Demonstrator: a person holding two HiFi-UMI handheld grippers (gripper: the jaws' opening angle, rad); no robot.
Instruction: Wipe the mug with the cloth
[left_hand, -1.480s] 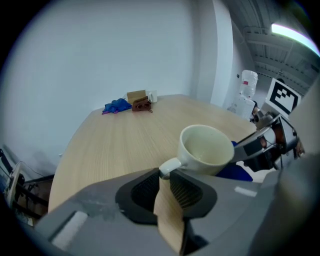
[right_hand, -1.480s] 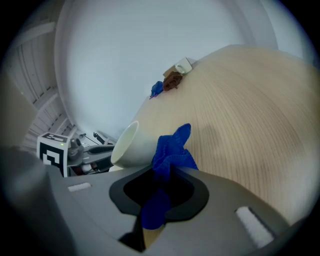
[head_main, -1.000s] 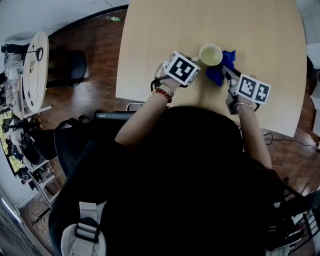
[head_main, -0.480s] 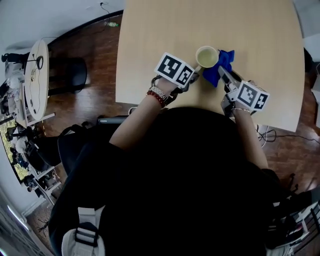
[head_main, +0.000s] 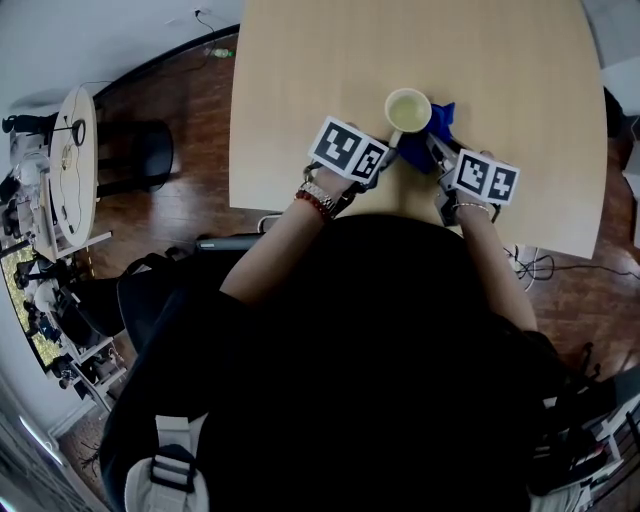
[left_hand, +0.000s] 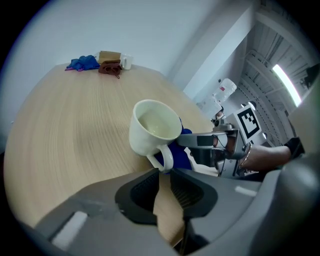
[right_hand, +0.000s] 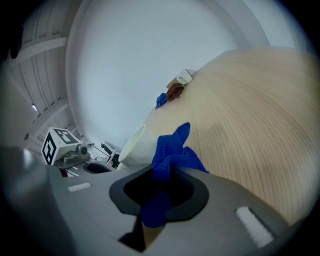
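A cream mug (head_main: 408, 108) is tilted over the light wooden table (head_main: 300, 60). In the left gripper view the mug (left_hand: 155, 127) leans toward me, its handle (left_hand: 165, 159) caught between the jaw tips of my left gripper (left_hand: 162, 172). Those jaws are closing on the handle. From the head view, the left gripper (head_main: 386, 148) reaches in from the mug's near left. My right gripper (head_main: 436, 152) is shut on a blue cloth (head_main: 424, 140), which presses against the mug's right side. The cloth (right_hand: 172, 150) bunches out of the right gripper (right_hand: 160, 172) beside the mug's wall (right_hand: 135, 147).
At the table's far end lie a small blue bundle (left_hand: 82, 62), a brown box (left_hand: 109, 62) and a small white item (left_hand: 125, 61). The table's near edge (head_main: 300, 205) runs just under my wrists. Left of it, a round side table (head_main: 70, 150) and a dark chair (head_main: 140, 135) stand on the wooden floor.
Both grippers and the mug have shifted left across the table. The right gripper has drawn in, so the cloth sits tighter against the mug.
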